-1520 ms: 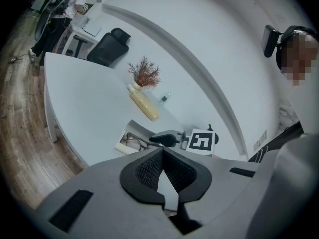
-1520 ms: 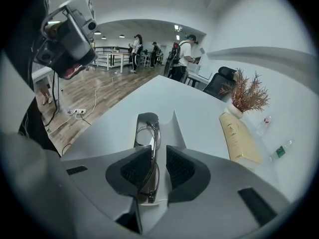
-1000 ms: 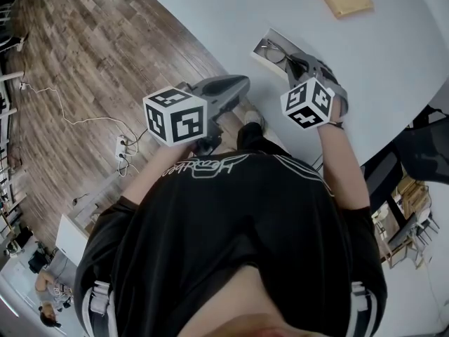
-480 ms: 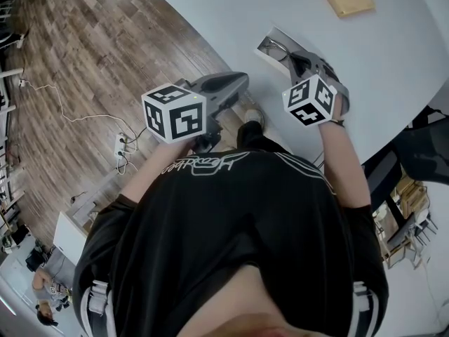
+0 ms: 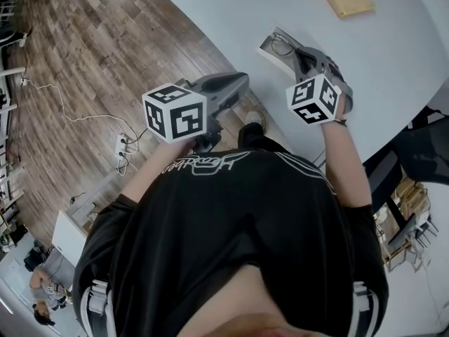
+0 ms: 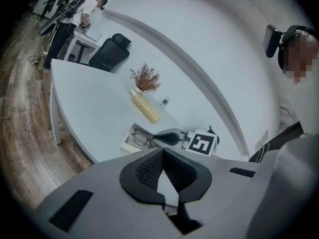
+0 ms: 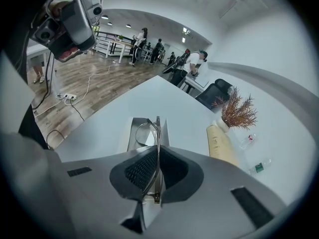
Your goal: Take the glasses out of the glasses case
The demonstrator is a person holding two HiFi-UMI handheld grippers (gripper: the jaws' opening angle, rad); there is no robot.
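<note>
Right gripper (image 7: 157,159), clamped on the thin wire-framed glasses (image 7: 158,133), has lifted them slightly above the open grey rectangular glasses case (image 7: 130,133). Left gripper (image 6: 168,183), jaws together and empty, hangs well short of the case; a beige bottle (image 7: 219,143) lies beyond it

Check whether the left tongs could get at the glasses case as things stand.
Probably yes. The left tongs hang beyond the edge of the table, shut and empty, with bare table between them and the glasses case. The right tongs, shut on the glasses, crowd one end of it.
</note>
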